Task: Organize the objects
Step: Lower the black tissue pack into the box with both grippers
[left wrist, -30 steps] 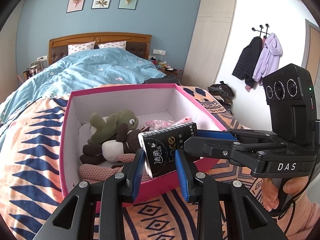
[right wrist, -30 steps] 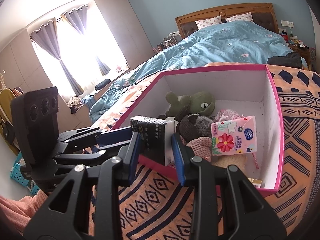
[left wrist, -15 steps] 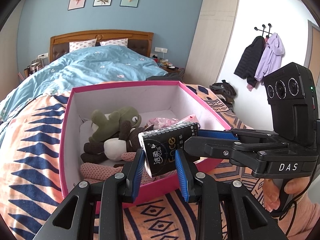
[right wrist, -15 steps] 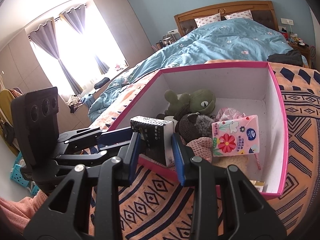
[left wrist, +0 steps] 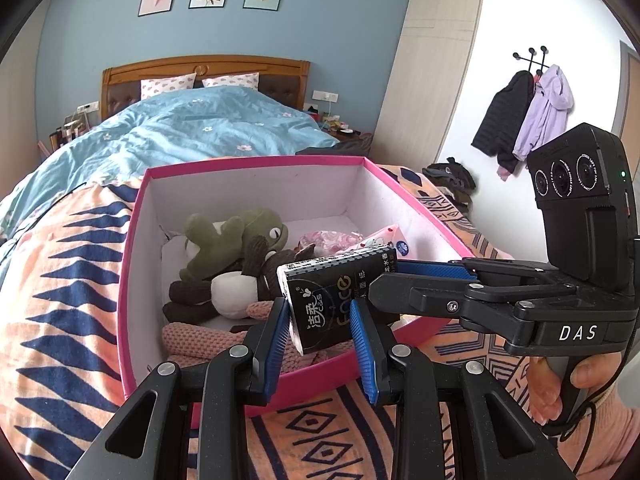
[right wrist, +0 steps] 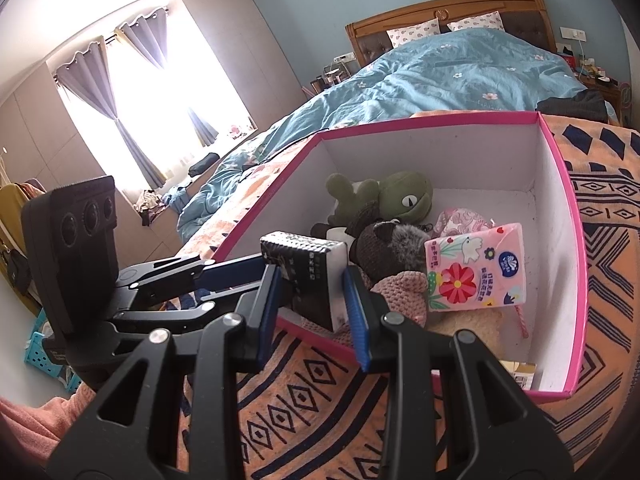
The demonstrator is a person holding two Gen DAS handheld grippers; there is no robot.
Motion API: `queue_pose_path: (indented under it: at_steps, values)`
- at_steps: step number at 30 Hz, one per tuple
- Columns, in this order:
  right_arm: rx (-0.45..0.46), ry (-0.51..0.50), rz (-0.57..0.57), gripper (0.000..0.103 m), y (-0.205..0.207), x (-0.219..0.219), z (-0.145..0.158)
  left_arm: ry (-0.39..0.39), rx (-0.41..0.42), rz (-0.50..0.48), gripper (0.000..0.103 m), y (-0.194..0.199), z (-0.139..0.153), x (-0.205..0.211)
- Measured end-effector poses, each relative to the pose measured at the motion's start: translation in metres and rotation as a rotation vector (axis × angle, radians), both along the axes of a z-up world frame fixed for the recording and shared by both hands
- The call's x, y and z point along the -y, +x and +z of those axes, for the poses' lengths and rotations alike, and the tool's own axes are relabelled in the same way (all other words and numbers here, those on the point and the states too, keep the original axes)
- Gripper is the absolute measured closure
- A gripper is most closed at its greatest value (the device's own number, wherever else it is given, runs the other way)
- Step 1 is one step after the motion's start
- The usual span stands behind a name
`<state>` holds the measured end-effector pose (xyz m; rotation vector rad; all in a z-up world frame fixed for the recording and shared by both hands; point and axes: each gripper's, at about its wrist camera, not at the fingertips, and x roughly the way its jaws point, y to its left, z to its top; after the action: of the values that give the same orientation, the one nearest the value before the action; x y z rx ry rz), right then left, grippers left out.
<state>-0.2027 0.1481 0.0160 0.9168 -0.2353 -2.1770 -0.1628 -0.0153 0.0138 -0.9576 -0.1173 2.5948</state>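
Tissue pack: black tissue pack (left wrist: 332,300) held over the near rim of the pink box (left wrist: 256,162), tilted
Left gripper: left gripper (left wrist: 320,332) clamped on one end of the pack
Right gripper: right gripper (right wrist: 310,300) clamped on its other end
Box: sits on the patterned blanket (left wrist: 60,280)
Inside box: green frog plush (right wrist: 396,196), dark plush (right wrist: 384,248), pink knitted toy (right wrist: 400,292), pink flowered tissue pack (right wrist: 476,268)
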Motion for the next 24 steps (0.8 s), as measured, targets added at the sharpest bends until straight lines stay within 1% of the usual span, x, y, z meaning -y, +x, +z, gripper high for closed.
queue_pose_path:
  at_steps: [24]
  values:
    - [0.040, 0.018, -0.004, 0.068, -0.011, 0.006, -0.014, -0.010, 0.034, 0.013, 0.072, -0.010, -0.011, 0.003]
